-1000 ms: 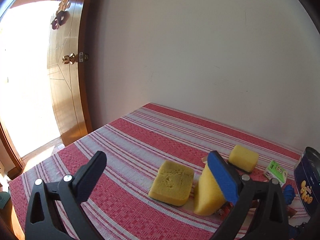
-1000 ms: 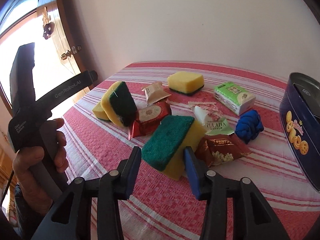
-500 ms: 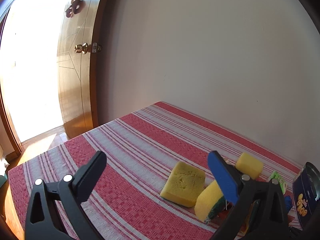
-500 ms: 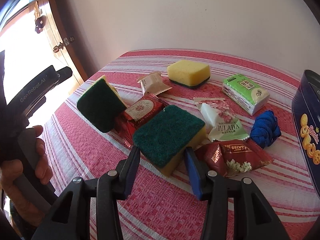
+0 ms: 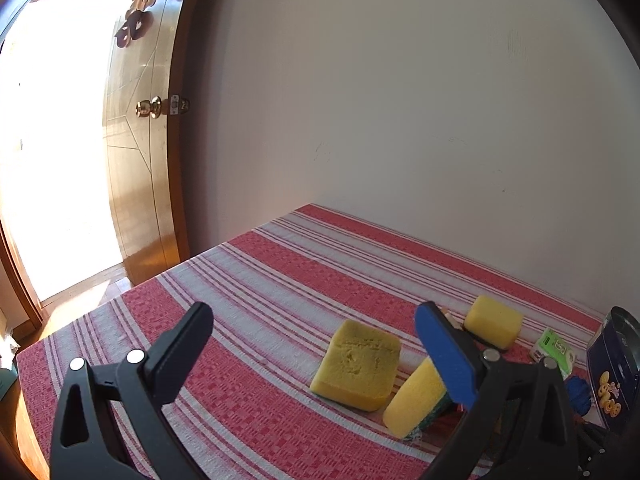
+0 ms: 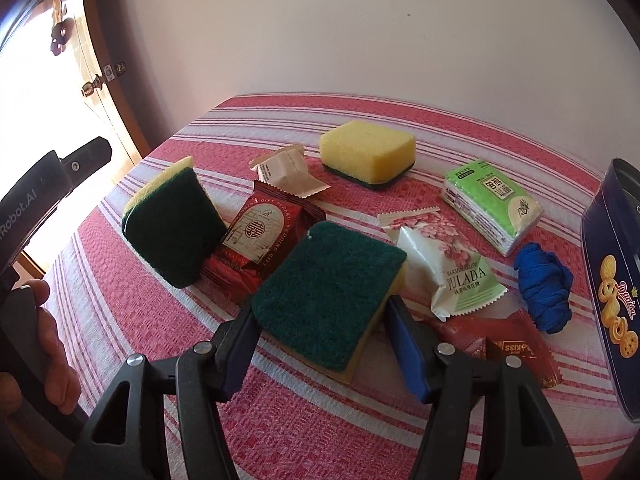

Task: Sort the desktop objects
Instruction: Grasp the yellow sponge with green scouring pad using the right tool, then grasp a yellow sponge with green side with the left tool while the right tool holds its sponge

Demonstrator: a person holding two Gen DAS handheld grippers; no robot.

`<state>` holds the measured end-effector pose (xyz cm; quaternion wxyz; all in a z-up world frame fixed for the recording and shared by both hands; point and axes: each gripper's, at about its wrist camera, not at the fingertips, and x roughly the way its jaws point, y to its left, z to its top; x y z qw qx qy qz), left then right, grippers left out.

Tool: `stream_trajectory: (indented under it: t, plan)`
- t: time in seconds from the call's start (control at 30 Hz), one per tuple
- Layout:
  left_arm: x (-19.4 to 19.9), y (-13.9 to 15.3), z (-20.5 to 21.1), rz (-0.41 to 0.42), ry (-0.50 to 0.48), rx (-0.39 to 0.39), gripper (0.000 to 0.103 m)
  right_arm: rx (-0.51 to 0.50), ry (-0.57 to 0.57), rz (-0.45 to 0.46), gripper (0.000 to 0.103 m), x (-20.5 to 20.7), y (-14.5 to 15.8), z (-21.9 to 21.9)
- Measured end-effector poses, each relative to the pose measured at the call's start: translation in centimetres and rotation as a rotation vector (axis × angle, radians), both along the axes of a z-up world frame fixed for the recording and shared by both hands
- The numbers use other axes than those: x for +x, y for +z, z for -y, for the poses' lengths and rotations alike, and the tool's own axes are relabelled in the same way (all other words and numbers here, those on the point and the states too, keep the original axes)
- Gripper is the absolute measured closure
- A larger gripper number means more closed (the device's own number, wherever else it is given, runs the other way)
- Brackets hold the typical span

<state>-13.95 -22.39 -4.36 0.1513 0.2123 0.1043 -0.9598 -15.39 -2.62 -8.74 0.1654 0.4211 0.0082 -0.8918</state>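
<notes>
Plain off-white plastered wall (image 5: 400, 100), faintly scuffed, behind a table under a red-and-white striped woven cloth (image 5: 280, 280). To the left, an open varnished wooden door (image 5: 144, 168) with thin inlaid lines, a round brass knob (image 5: 148, 107) and a metal latch plate beside it. Dark ornament (image 5: 134, 30) near the door's top — shape unclear. Beyond the doorway, harsh daylight (image 5: 52, 140), blown out to white — no detail there. Strip of sunlit wooden floor (image 5: 80, 296) at the threshold, just past the table's corner. Dark wooden door frame (image 5: 20, 280) at the far left edge.
</notes>
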Motion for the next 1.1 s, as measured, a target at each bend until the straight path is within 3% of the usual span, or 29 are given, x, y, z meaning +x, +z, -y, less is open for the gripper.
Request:
stream_trajectory:
  t: [0.23,0.47,0.83,0.93,1.0,1.1]
  plan:
    - [0.0,0.2,-1.7,-0.018,-0.12,-0.027,0.001,-0.028,-0.001,-0.067,0.041,0.9,1.0,-2.4]
    - [-0.7,-0.3,-5.6,0.036,-0.206,-0.223,0.001,-0.007,-0.021,-0.234,0.041,3.9,3.1,-5.4]
    - [-3.6,-2.2,-5.4,0.198,-0.26,-0.142,0.003,-0.021,-0.02,-0.255,0.041,4.7,3.6,-5.1]
    - [-4.6,-3.0,-5.7,0.26,-0.296,-0.113,0.019,-0.016,-0.017,-0.271,0.041,5.0,3.8,-4.7]
    - [-5.3,-3.6,-5.6,0.301,-0.322,-0.075,0.045,-0.019,-0.02,-0.274,0.041,5.1,3.7,-4.7]
    - [-5.1,-3.5,-5.4,0.282,-0.343,-0.043,0.056,-0.035,-0.028,-0.288,0.041,5.4,3.9,-5.1]
